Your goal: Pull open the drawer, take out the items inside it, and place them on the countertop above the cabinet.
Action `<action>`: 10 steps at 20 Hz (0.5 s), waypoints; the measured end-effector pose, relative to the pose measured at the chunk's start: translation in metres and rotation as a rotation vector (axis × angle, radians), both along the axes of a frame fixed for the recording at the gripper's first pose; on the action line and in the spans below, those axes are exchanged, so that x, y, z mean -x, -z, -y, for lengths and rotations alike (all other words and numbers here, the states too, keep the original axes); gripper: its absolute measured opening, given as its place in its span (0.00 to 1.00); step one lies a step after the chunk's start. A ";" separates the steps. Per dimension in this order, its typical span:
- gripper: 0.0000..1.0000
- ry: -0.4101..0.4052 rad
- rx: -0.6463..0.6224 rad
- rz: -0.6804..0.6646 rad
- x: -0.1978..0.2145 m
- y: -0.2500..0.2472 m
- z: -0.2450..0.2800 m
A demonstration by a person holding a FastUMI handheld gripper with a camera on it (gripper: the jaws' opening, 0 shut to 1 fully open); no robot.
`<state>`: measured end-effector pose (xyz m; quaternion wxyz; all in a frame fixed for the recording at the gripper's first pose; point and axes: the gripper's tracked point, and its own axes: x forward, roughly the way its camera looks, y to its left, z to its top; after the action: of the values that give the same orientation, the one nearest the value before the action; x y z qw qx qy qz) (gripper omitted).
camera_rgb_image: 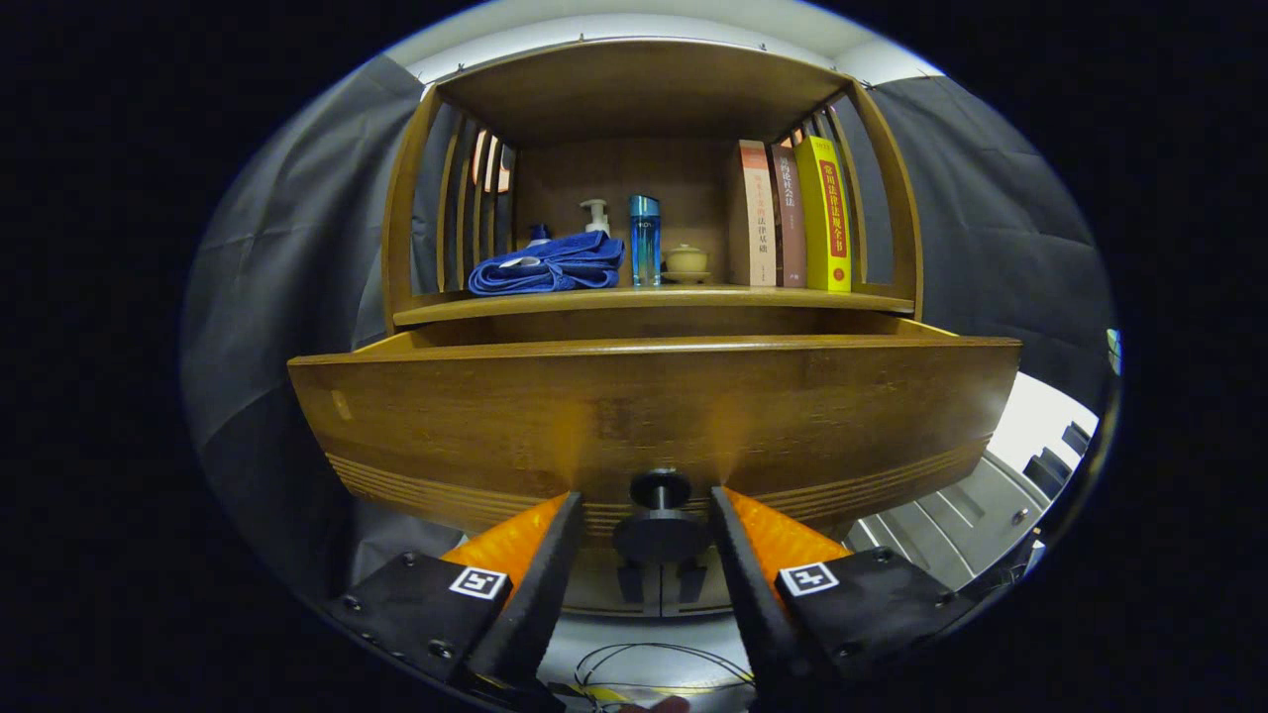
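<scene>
both fingers of the gripper stand apart, one on each side of the dark round knob on the drawer; a small gap shows on each side, so they flank it without clearly pressing on it. under the fingers lies a pale floor with a few thin dark cables. the drawer front is warm brown wood with fine grooves along its lower edge, and it stands pulled out from the cabinet, its top rim level across the view; what is inside cannot be seen from this low angle. beyond the rim runs the wooden tabletop of the cabinet, carrying a folded blue towel, a white pump bottle, a tall blue bottle, a small lidded pot and three upright books. slatted sides and a wooden top enclose this shelf. dark cloth hangs on either side, and past the drawer's right end pale panelled units stand on a light floor.
</scene>
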<state>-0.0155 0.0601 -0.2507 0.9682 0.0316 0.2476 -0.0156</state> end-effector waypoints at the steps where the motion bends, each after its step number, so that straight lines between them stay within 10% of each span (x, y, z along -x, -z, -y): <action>1: 0.89 -0.002 0.002 0.003 -0.001 -0.001 -0.001; 10: 0.97 0.001 0.037 0.100 0.008 -0.047 0.001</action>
<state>-0.0234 0.0588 -0.2033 0.9798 0.0144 0.1986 -0.0193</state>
